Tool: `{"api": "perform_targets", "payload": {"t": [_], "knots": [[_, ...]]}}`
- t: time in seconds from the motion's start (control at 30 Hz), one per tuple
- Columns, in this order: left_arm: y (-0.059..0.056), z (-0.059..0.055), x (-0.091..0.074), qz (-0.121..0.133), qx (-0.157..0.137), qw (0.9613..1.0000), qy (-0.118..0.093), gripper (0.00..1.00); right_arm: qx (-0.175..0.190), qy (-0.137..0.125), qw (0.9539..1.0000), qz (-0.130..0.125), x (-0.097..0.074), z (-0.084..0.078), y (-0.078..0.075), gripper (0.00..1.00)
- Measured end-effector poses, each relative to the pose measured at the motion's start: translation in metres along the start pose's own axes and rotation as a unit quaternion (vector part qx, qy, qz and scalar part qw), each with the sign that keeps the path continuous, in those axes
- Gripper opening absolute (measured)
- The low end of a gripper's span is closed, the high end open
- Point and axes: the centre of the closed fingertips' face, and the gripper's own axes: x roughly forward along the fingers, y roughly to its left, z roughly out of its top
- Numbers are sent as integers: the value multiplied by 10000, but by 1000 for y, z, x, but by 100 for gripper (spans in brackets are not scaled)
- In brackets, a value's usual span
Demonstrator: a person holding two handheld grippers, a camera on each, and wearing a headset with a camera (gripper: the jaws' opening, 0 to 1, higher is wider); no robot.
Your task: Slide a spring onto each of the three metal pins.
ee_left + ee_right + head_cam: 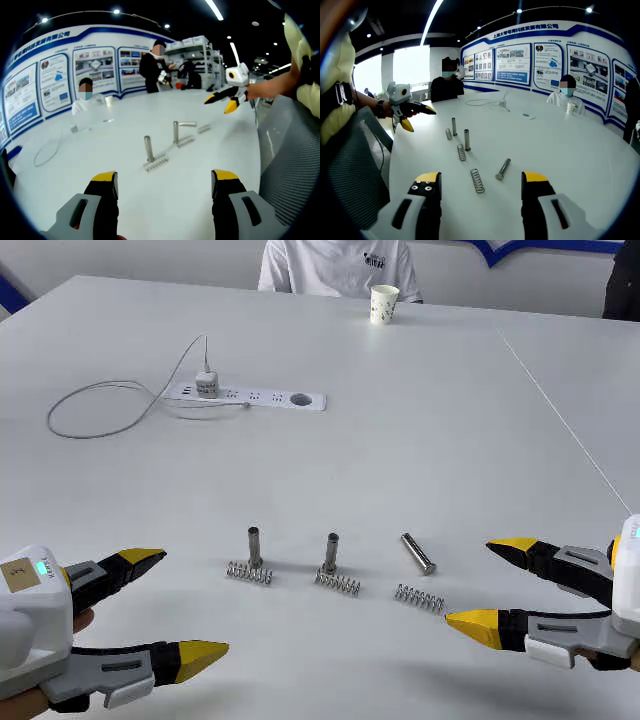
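A white table (420, 440) is stretching away across the room, and the middle pin (331, 551) is standing on it toward the person's edge. Well beyond that pin and to its left, a power strip (250, 397) is lying with a cable (95, 410) looping off leftward. Farther still beyond the pin, a paper cup (383, 304) is sitting before a seated person (335, 265) in white. In the gripper views, blue-trimmed posters (520, 57) are lining the wall behind the table.

The middle pin is pointing straight up, its long axis vertical. Just left of it, the left pin (254, 545) is standing upright too. To its right, the right pin (417, 553) is lying on its side, its long axis running diagonally from far-left to near-right. The middle spring (337, 583) is lying flat at the middle pin's foot. The left spring (249, 573) and right spring (419, 598) are lying either side of it, all with long axes roughly left to right.

The left gripper (192, 602) is hovering well left of the middle pin, fingers spread wide around nothing. The right gripper (469, 582) is hovering to the pin's right, fingers likewise parted and holding nothing.
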Motion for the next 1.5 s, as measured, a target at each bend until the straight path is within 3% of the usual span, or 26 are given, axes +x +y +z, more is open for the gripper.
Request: {"api": "perform_targets", "payload": {"t": [0.9, 1.5], "knots": [[-1, 4, -1, 19, 28, 10000, -27, 78, 62, 80, 9999, -73, -1, 2, -5, 62], [-1, 3, 0, 38, 13, 10000, -43, 78, 77, 208, 9997, -112, 8, 4, -13, 59]]}}
